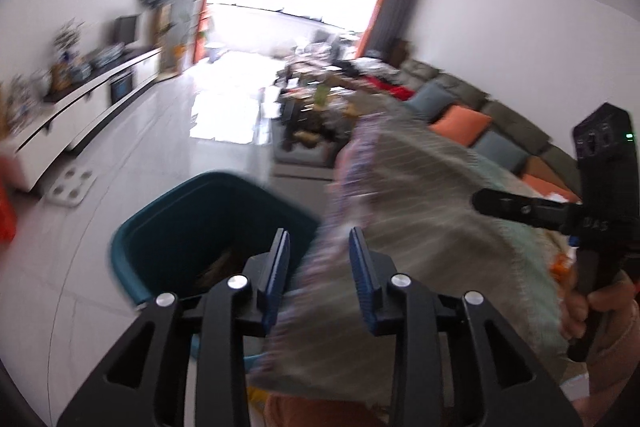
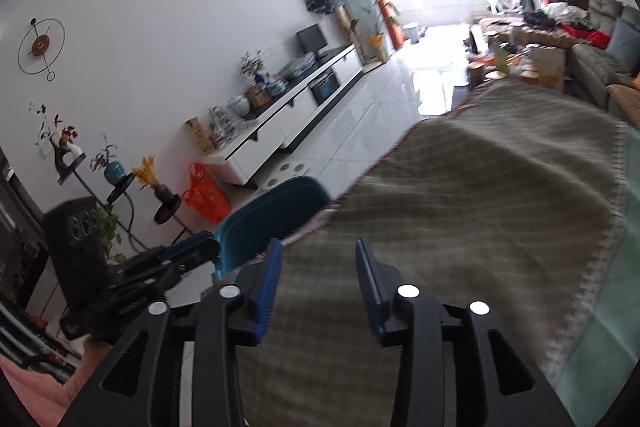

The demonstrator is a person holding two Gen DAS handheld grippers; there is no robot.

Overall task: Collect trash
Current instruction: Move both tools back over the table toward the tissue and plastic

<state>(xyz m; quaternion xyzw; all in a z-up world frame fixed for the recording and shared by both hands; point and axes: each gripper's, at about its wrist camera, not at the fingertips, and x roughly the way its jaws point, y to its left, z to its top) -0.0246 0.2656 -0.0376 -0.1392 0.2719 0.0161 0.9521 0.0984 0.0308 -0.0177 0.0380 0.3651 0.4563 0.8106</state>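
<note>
Teal trash bin point(image 1: 208, 227) upright, mouth upward, beside the striped cloth point(image 1: 420, 227).

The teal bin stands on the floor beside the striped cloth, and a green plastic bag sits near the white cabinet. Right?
Not quite: the plastic bag near the white cabinet is orange, not green, as the right wrist view shows. The rest holds: the teal bin stands on the floor beside the striped cloth.
</note>
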